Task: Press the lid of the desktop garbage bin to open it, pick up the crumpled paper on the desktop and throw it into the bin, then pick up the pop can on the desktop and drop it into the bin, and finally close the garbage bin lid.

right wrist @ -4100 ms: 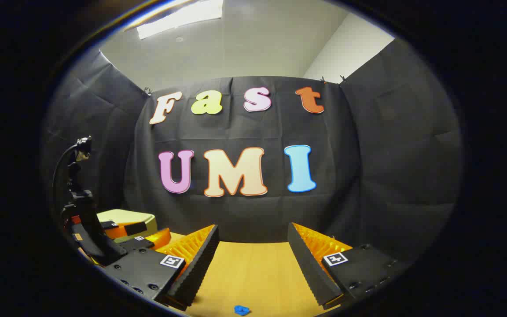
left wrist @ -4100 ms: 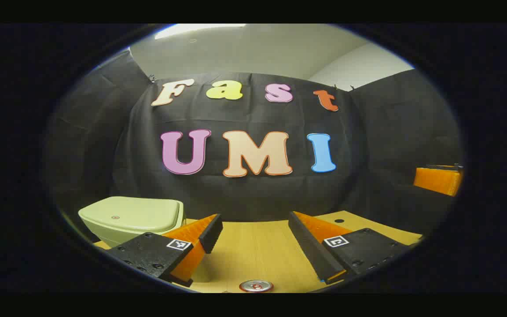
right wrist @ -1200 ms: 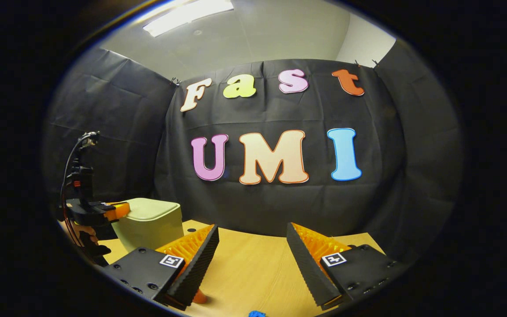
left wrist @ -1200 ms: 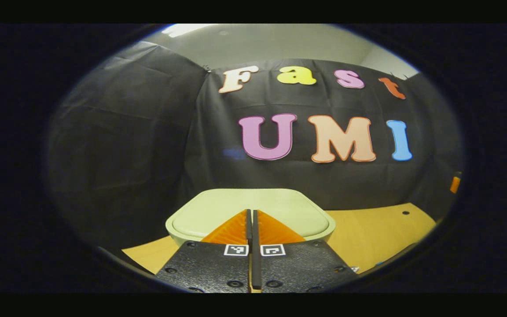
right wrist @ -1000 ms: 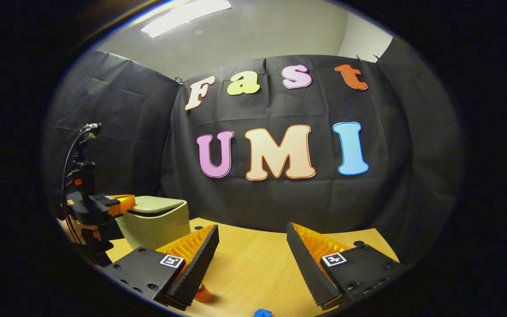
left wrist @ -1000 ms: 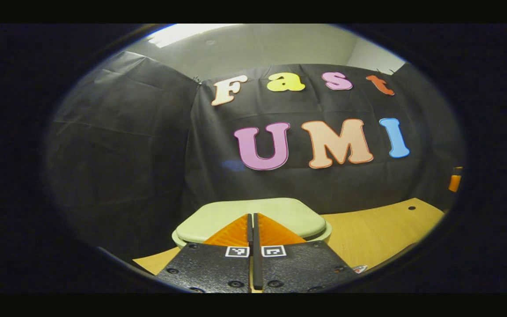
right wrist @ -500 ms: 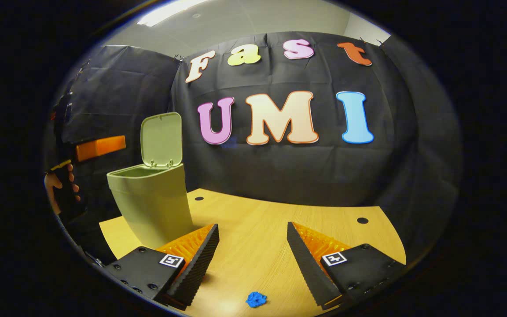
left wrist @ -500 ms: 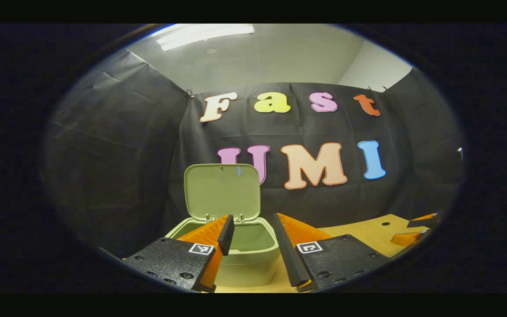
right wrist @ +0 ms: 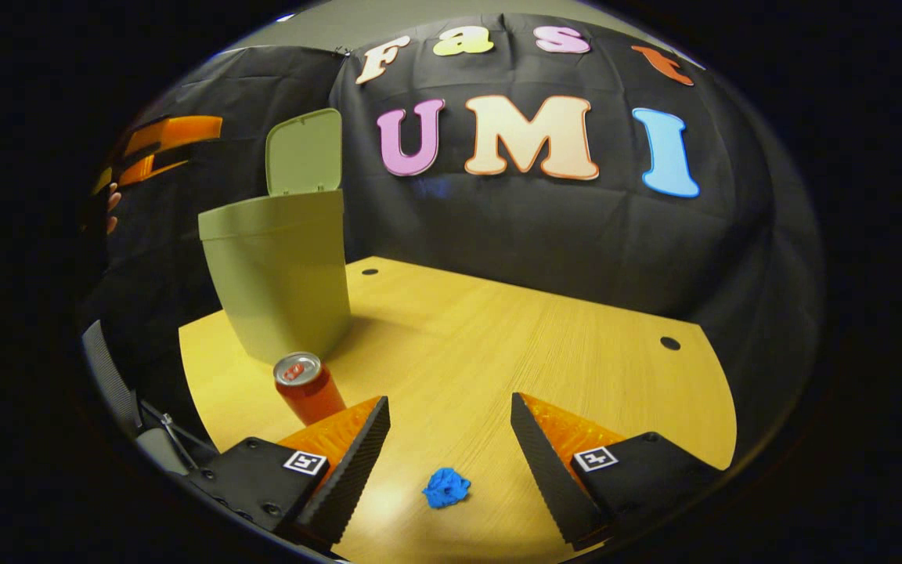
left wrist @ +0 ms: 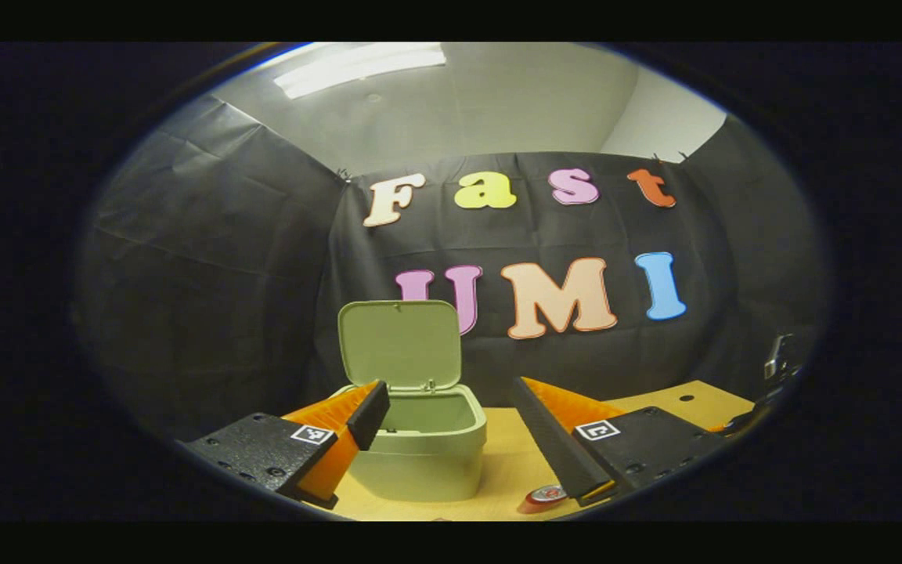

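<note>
Blue crumpled paper (right wrist: 445, 487) between fingers (right wrist: 345, 462)

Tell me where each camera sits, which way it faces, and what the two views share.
Left gripper view: rides the left gripper, low, facing the open bin; own fingers spread.
Right gripper view: rides the right gripper, tilted down over the table at the crumpled paper; own fingers spread; left gripper at upper left.
Shared: bin, pop can, table.
</note>
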Demonstrator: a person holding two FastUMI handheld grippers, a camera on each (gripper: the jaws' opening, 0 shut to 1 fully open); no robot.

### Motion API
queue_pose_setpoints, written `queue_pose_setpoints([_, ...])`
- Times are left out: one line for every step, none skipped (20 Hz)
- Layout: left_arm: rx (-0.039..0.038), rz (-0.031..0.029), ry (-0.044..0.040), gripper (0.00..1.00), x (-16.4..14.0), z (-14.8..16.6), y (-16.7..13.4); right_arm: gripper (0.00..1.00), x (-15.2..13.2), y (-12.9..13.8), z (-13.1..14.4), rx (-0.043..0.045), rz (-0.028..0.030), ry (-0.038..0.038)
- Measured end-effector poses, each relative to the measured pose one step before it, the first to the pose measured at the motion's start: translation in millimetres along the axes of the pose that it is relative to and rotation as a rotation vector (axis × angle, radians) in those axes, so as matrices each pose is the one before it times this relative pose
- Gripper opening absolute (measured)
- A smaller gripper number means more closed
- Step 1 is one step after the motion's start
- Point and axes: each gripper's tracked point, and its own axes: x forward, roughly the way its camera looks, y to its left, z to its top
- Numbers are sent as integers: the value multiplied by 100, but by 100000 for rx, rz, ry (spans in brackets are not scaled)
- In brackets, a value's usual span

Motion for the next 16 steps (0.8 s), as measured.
queue_pose_setpoints([292, 625, 572, 99, -195, -47, 92, 98, 300, -170, -974, -640, 113, 2929])
queue_pose_setpoints([23, 699, 397, 99, -222, -151, 209, 98, 274, 122, -1158, -866, 133, 3042])
queue_pose_setpoints([-73, 470, 519, 96, -212, -24, 192, 98, 343, -3, -946, -677, 262, 3168])
queue_pose_setpoints([-30, 591, 444, 99, -266, -140, 192, 99, 371, -62, -1196, -216, 626, 3008])
queue_pose_setpoints([-44, 136, 723, 99, -143, -163, 49, 98, 412, 116, -1225, 423, 850, 3892])
queue_pose_setpoints([147, 598, 798, 99, -244, -176, 253, 99, 603, 398, -932, 931, 988, 3269])
queue_pose_setpoints([74, 404, 422, 96, -154, -64, 264, 99, 410, 161, -692, 780, 502, 2770])
queue_pose_setpoints([205, 531, 393, 100, -161, -150, 180, 99, 268, -89, -603, 178, 131, 2203])
queue_pose_setpoints([270, 696, 379, 99, -97, -61, 330, 99, -150, -119, -840, -183, -120, 1747])
queue_pose_setpoints([100, 731, 221, 99, -215, -131, 274, 99, 159, 186, -552, -500, 0, 1612])
queue_pose_setpoints([104, 366, 532, 99, -17, -98, 245, 99, 261, -37, -411, -728, -713, 1275])
queue_pose_setpoints([73, 427, 493, 99, -146, -220, 191, 94, 308, 72, -300, -824, -790, 1152])
queue_pose_setpoints([-3, 101, 605, 99, -18, -100, 109, 93, 292, 41, -485, -387, -479, 1207])
queue_pose_setpoints([66, 159, 363, 99, -112, -153, 72, 84, 211, 103, -446, -277, 127, 2103])
queue_pose_setpoints([281, 236, 311, 96, -19, -105, 166, 77, 202, 369, -579, 73, 1165, 2206])
queue_pose_setpoints([433, 276, 152, 99, -84, -205, 196, 57, -25, 568, -432, 661, 2836, 2063])
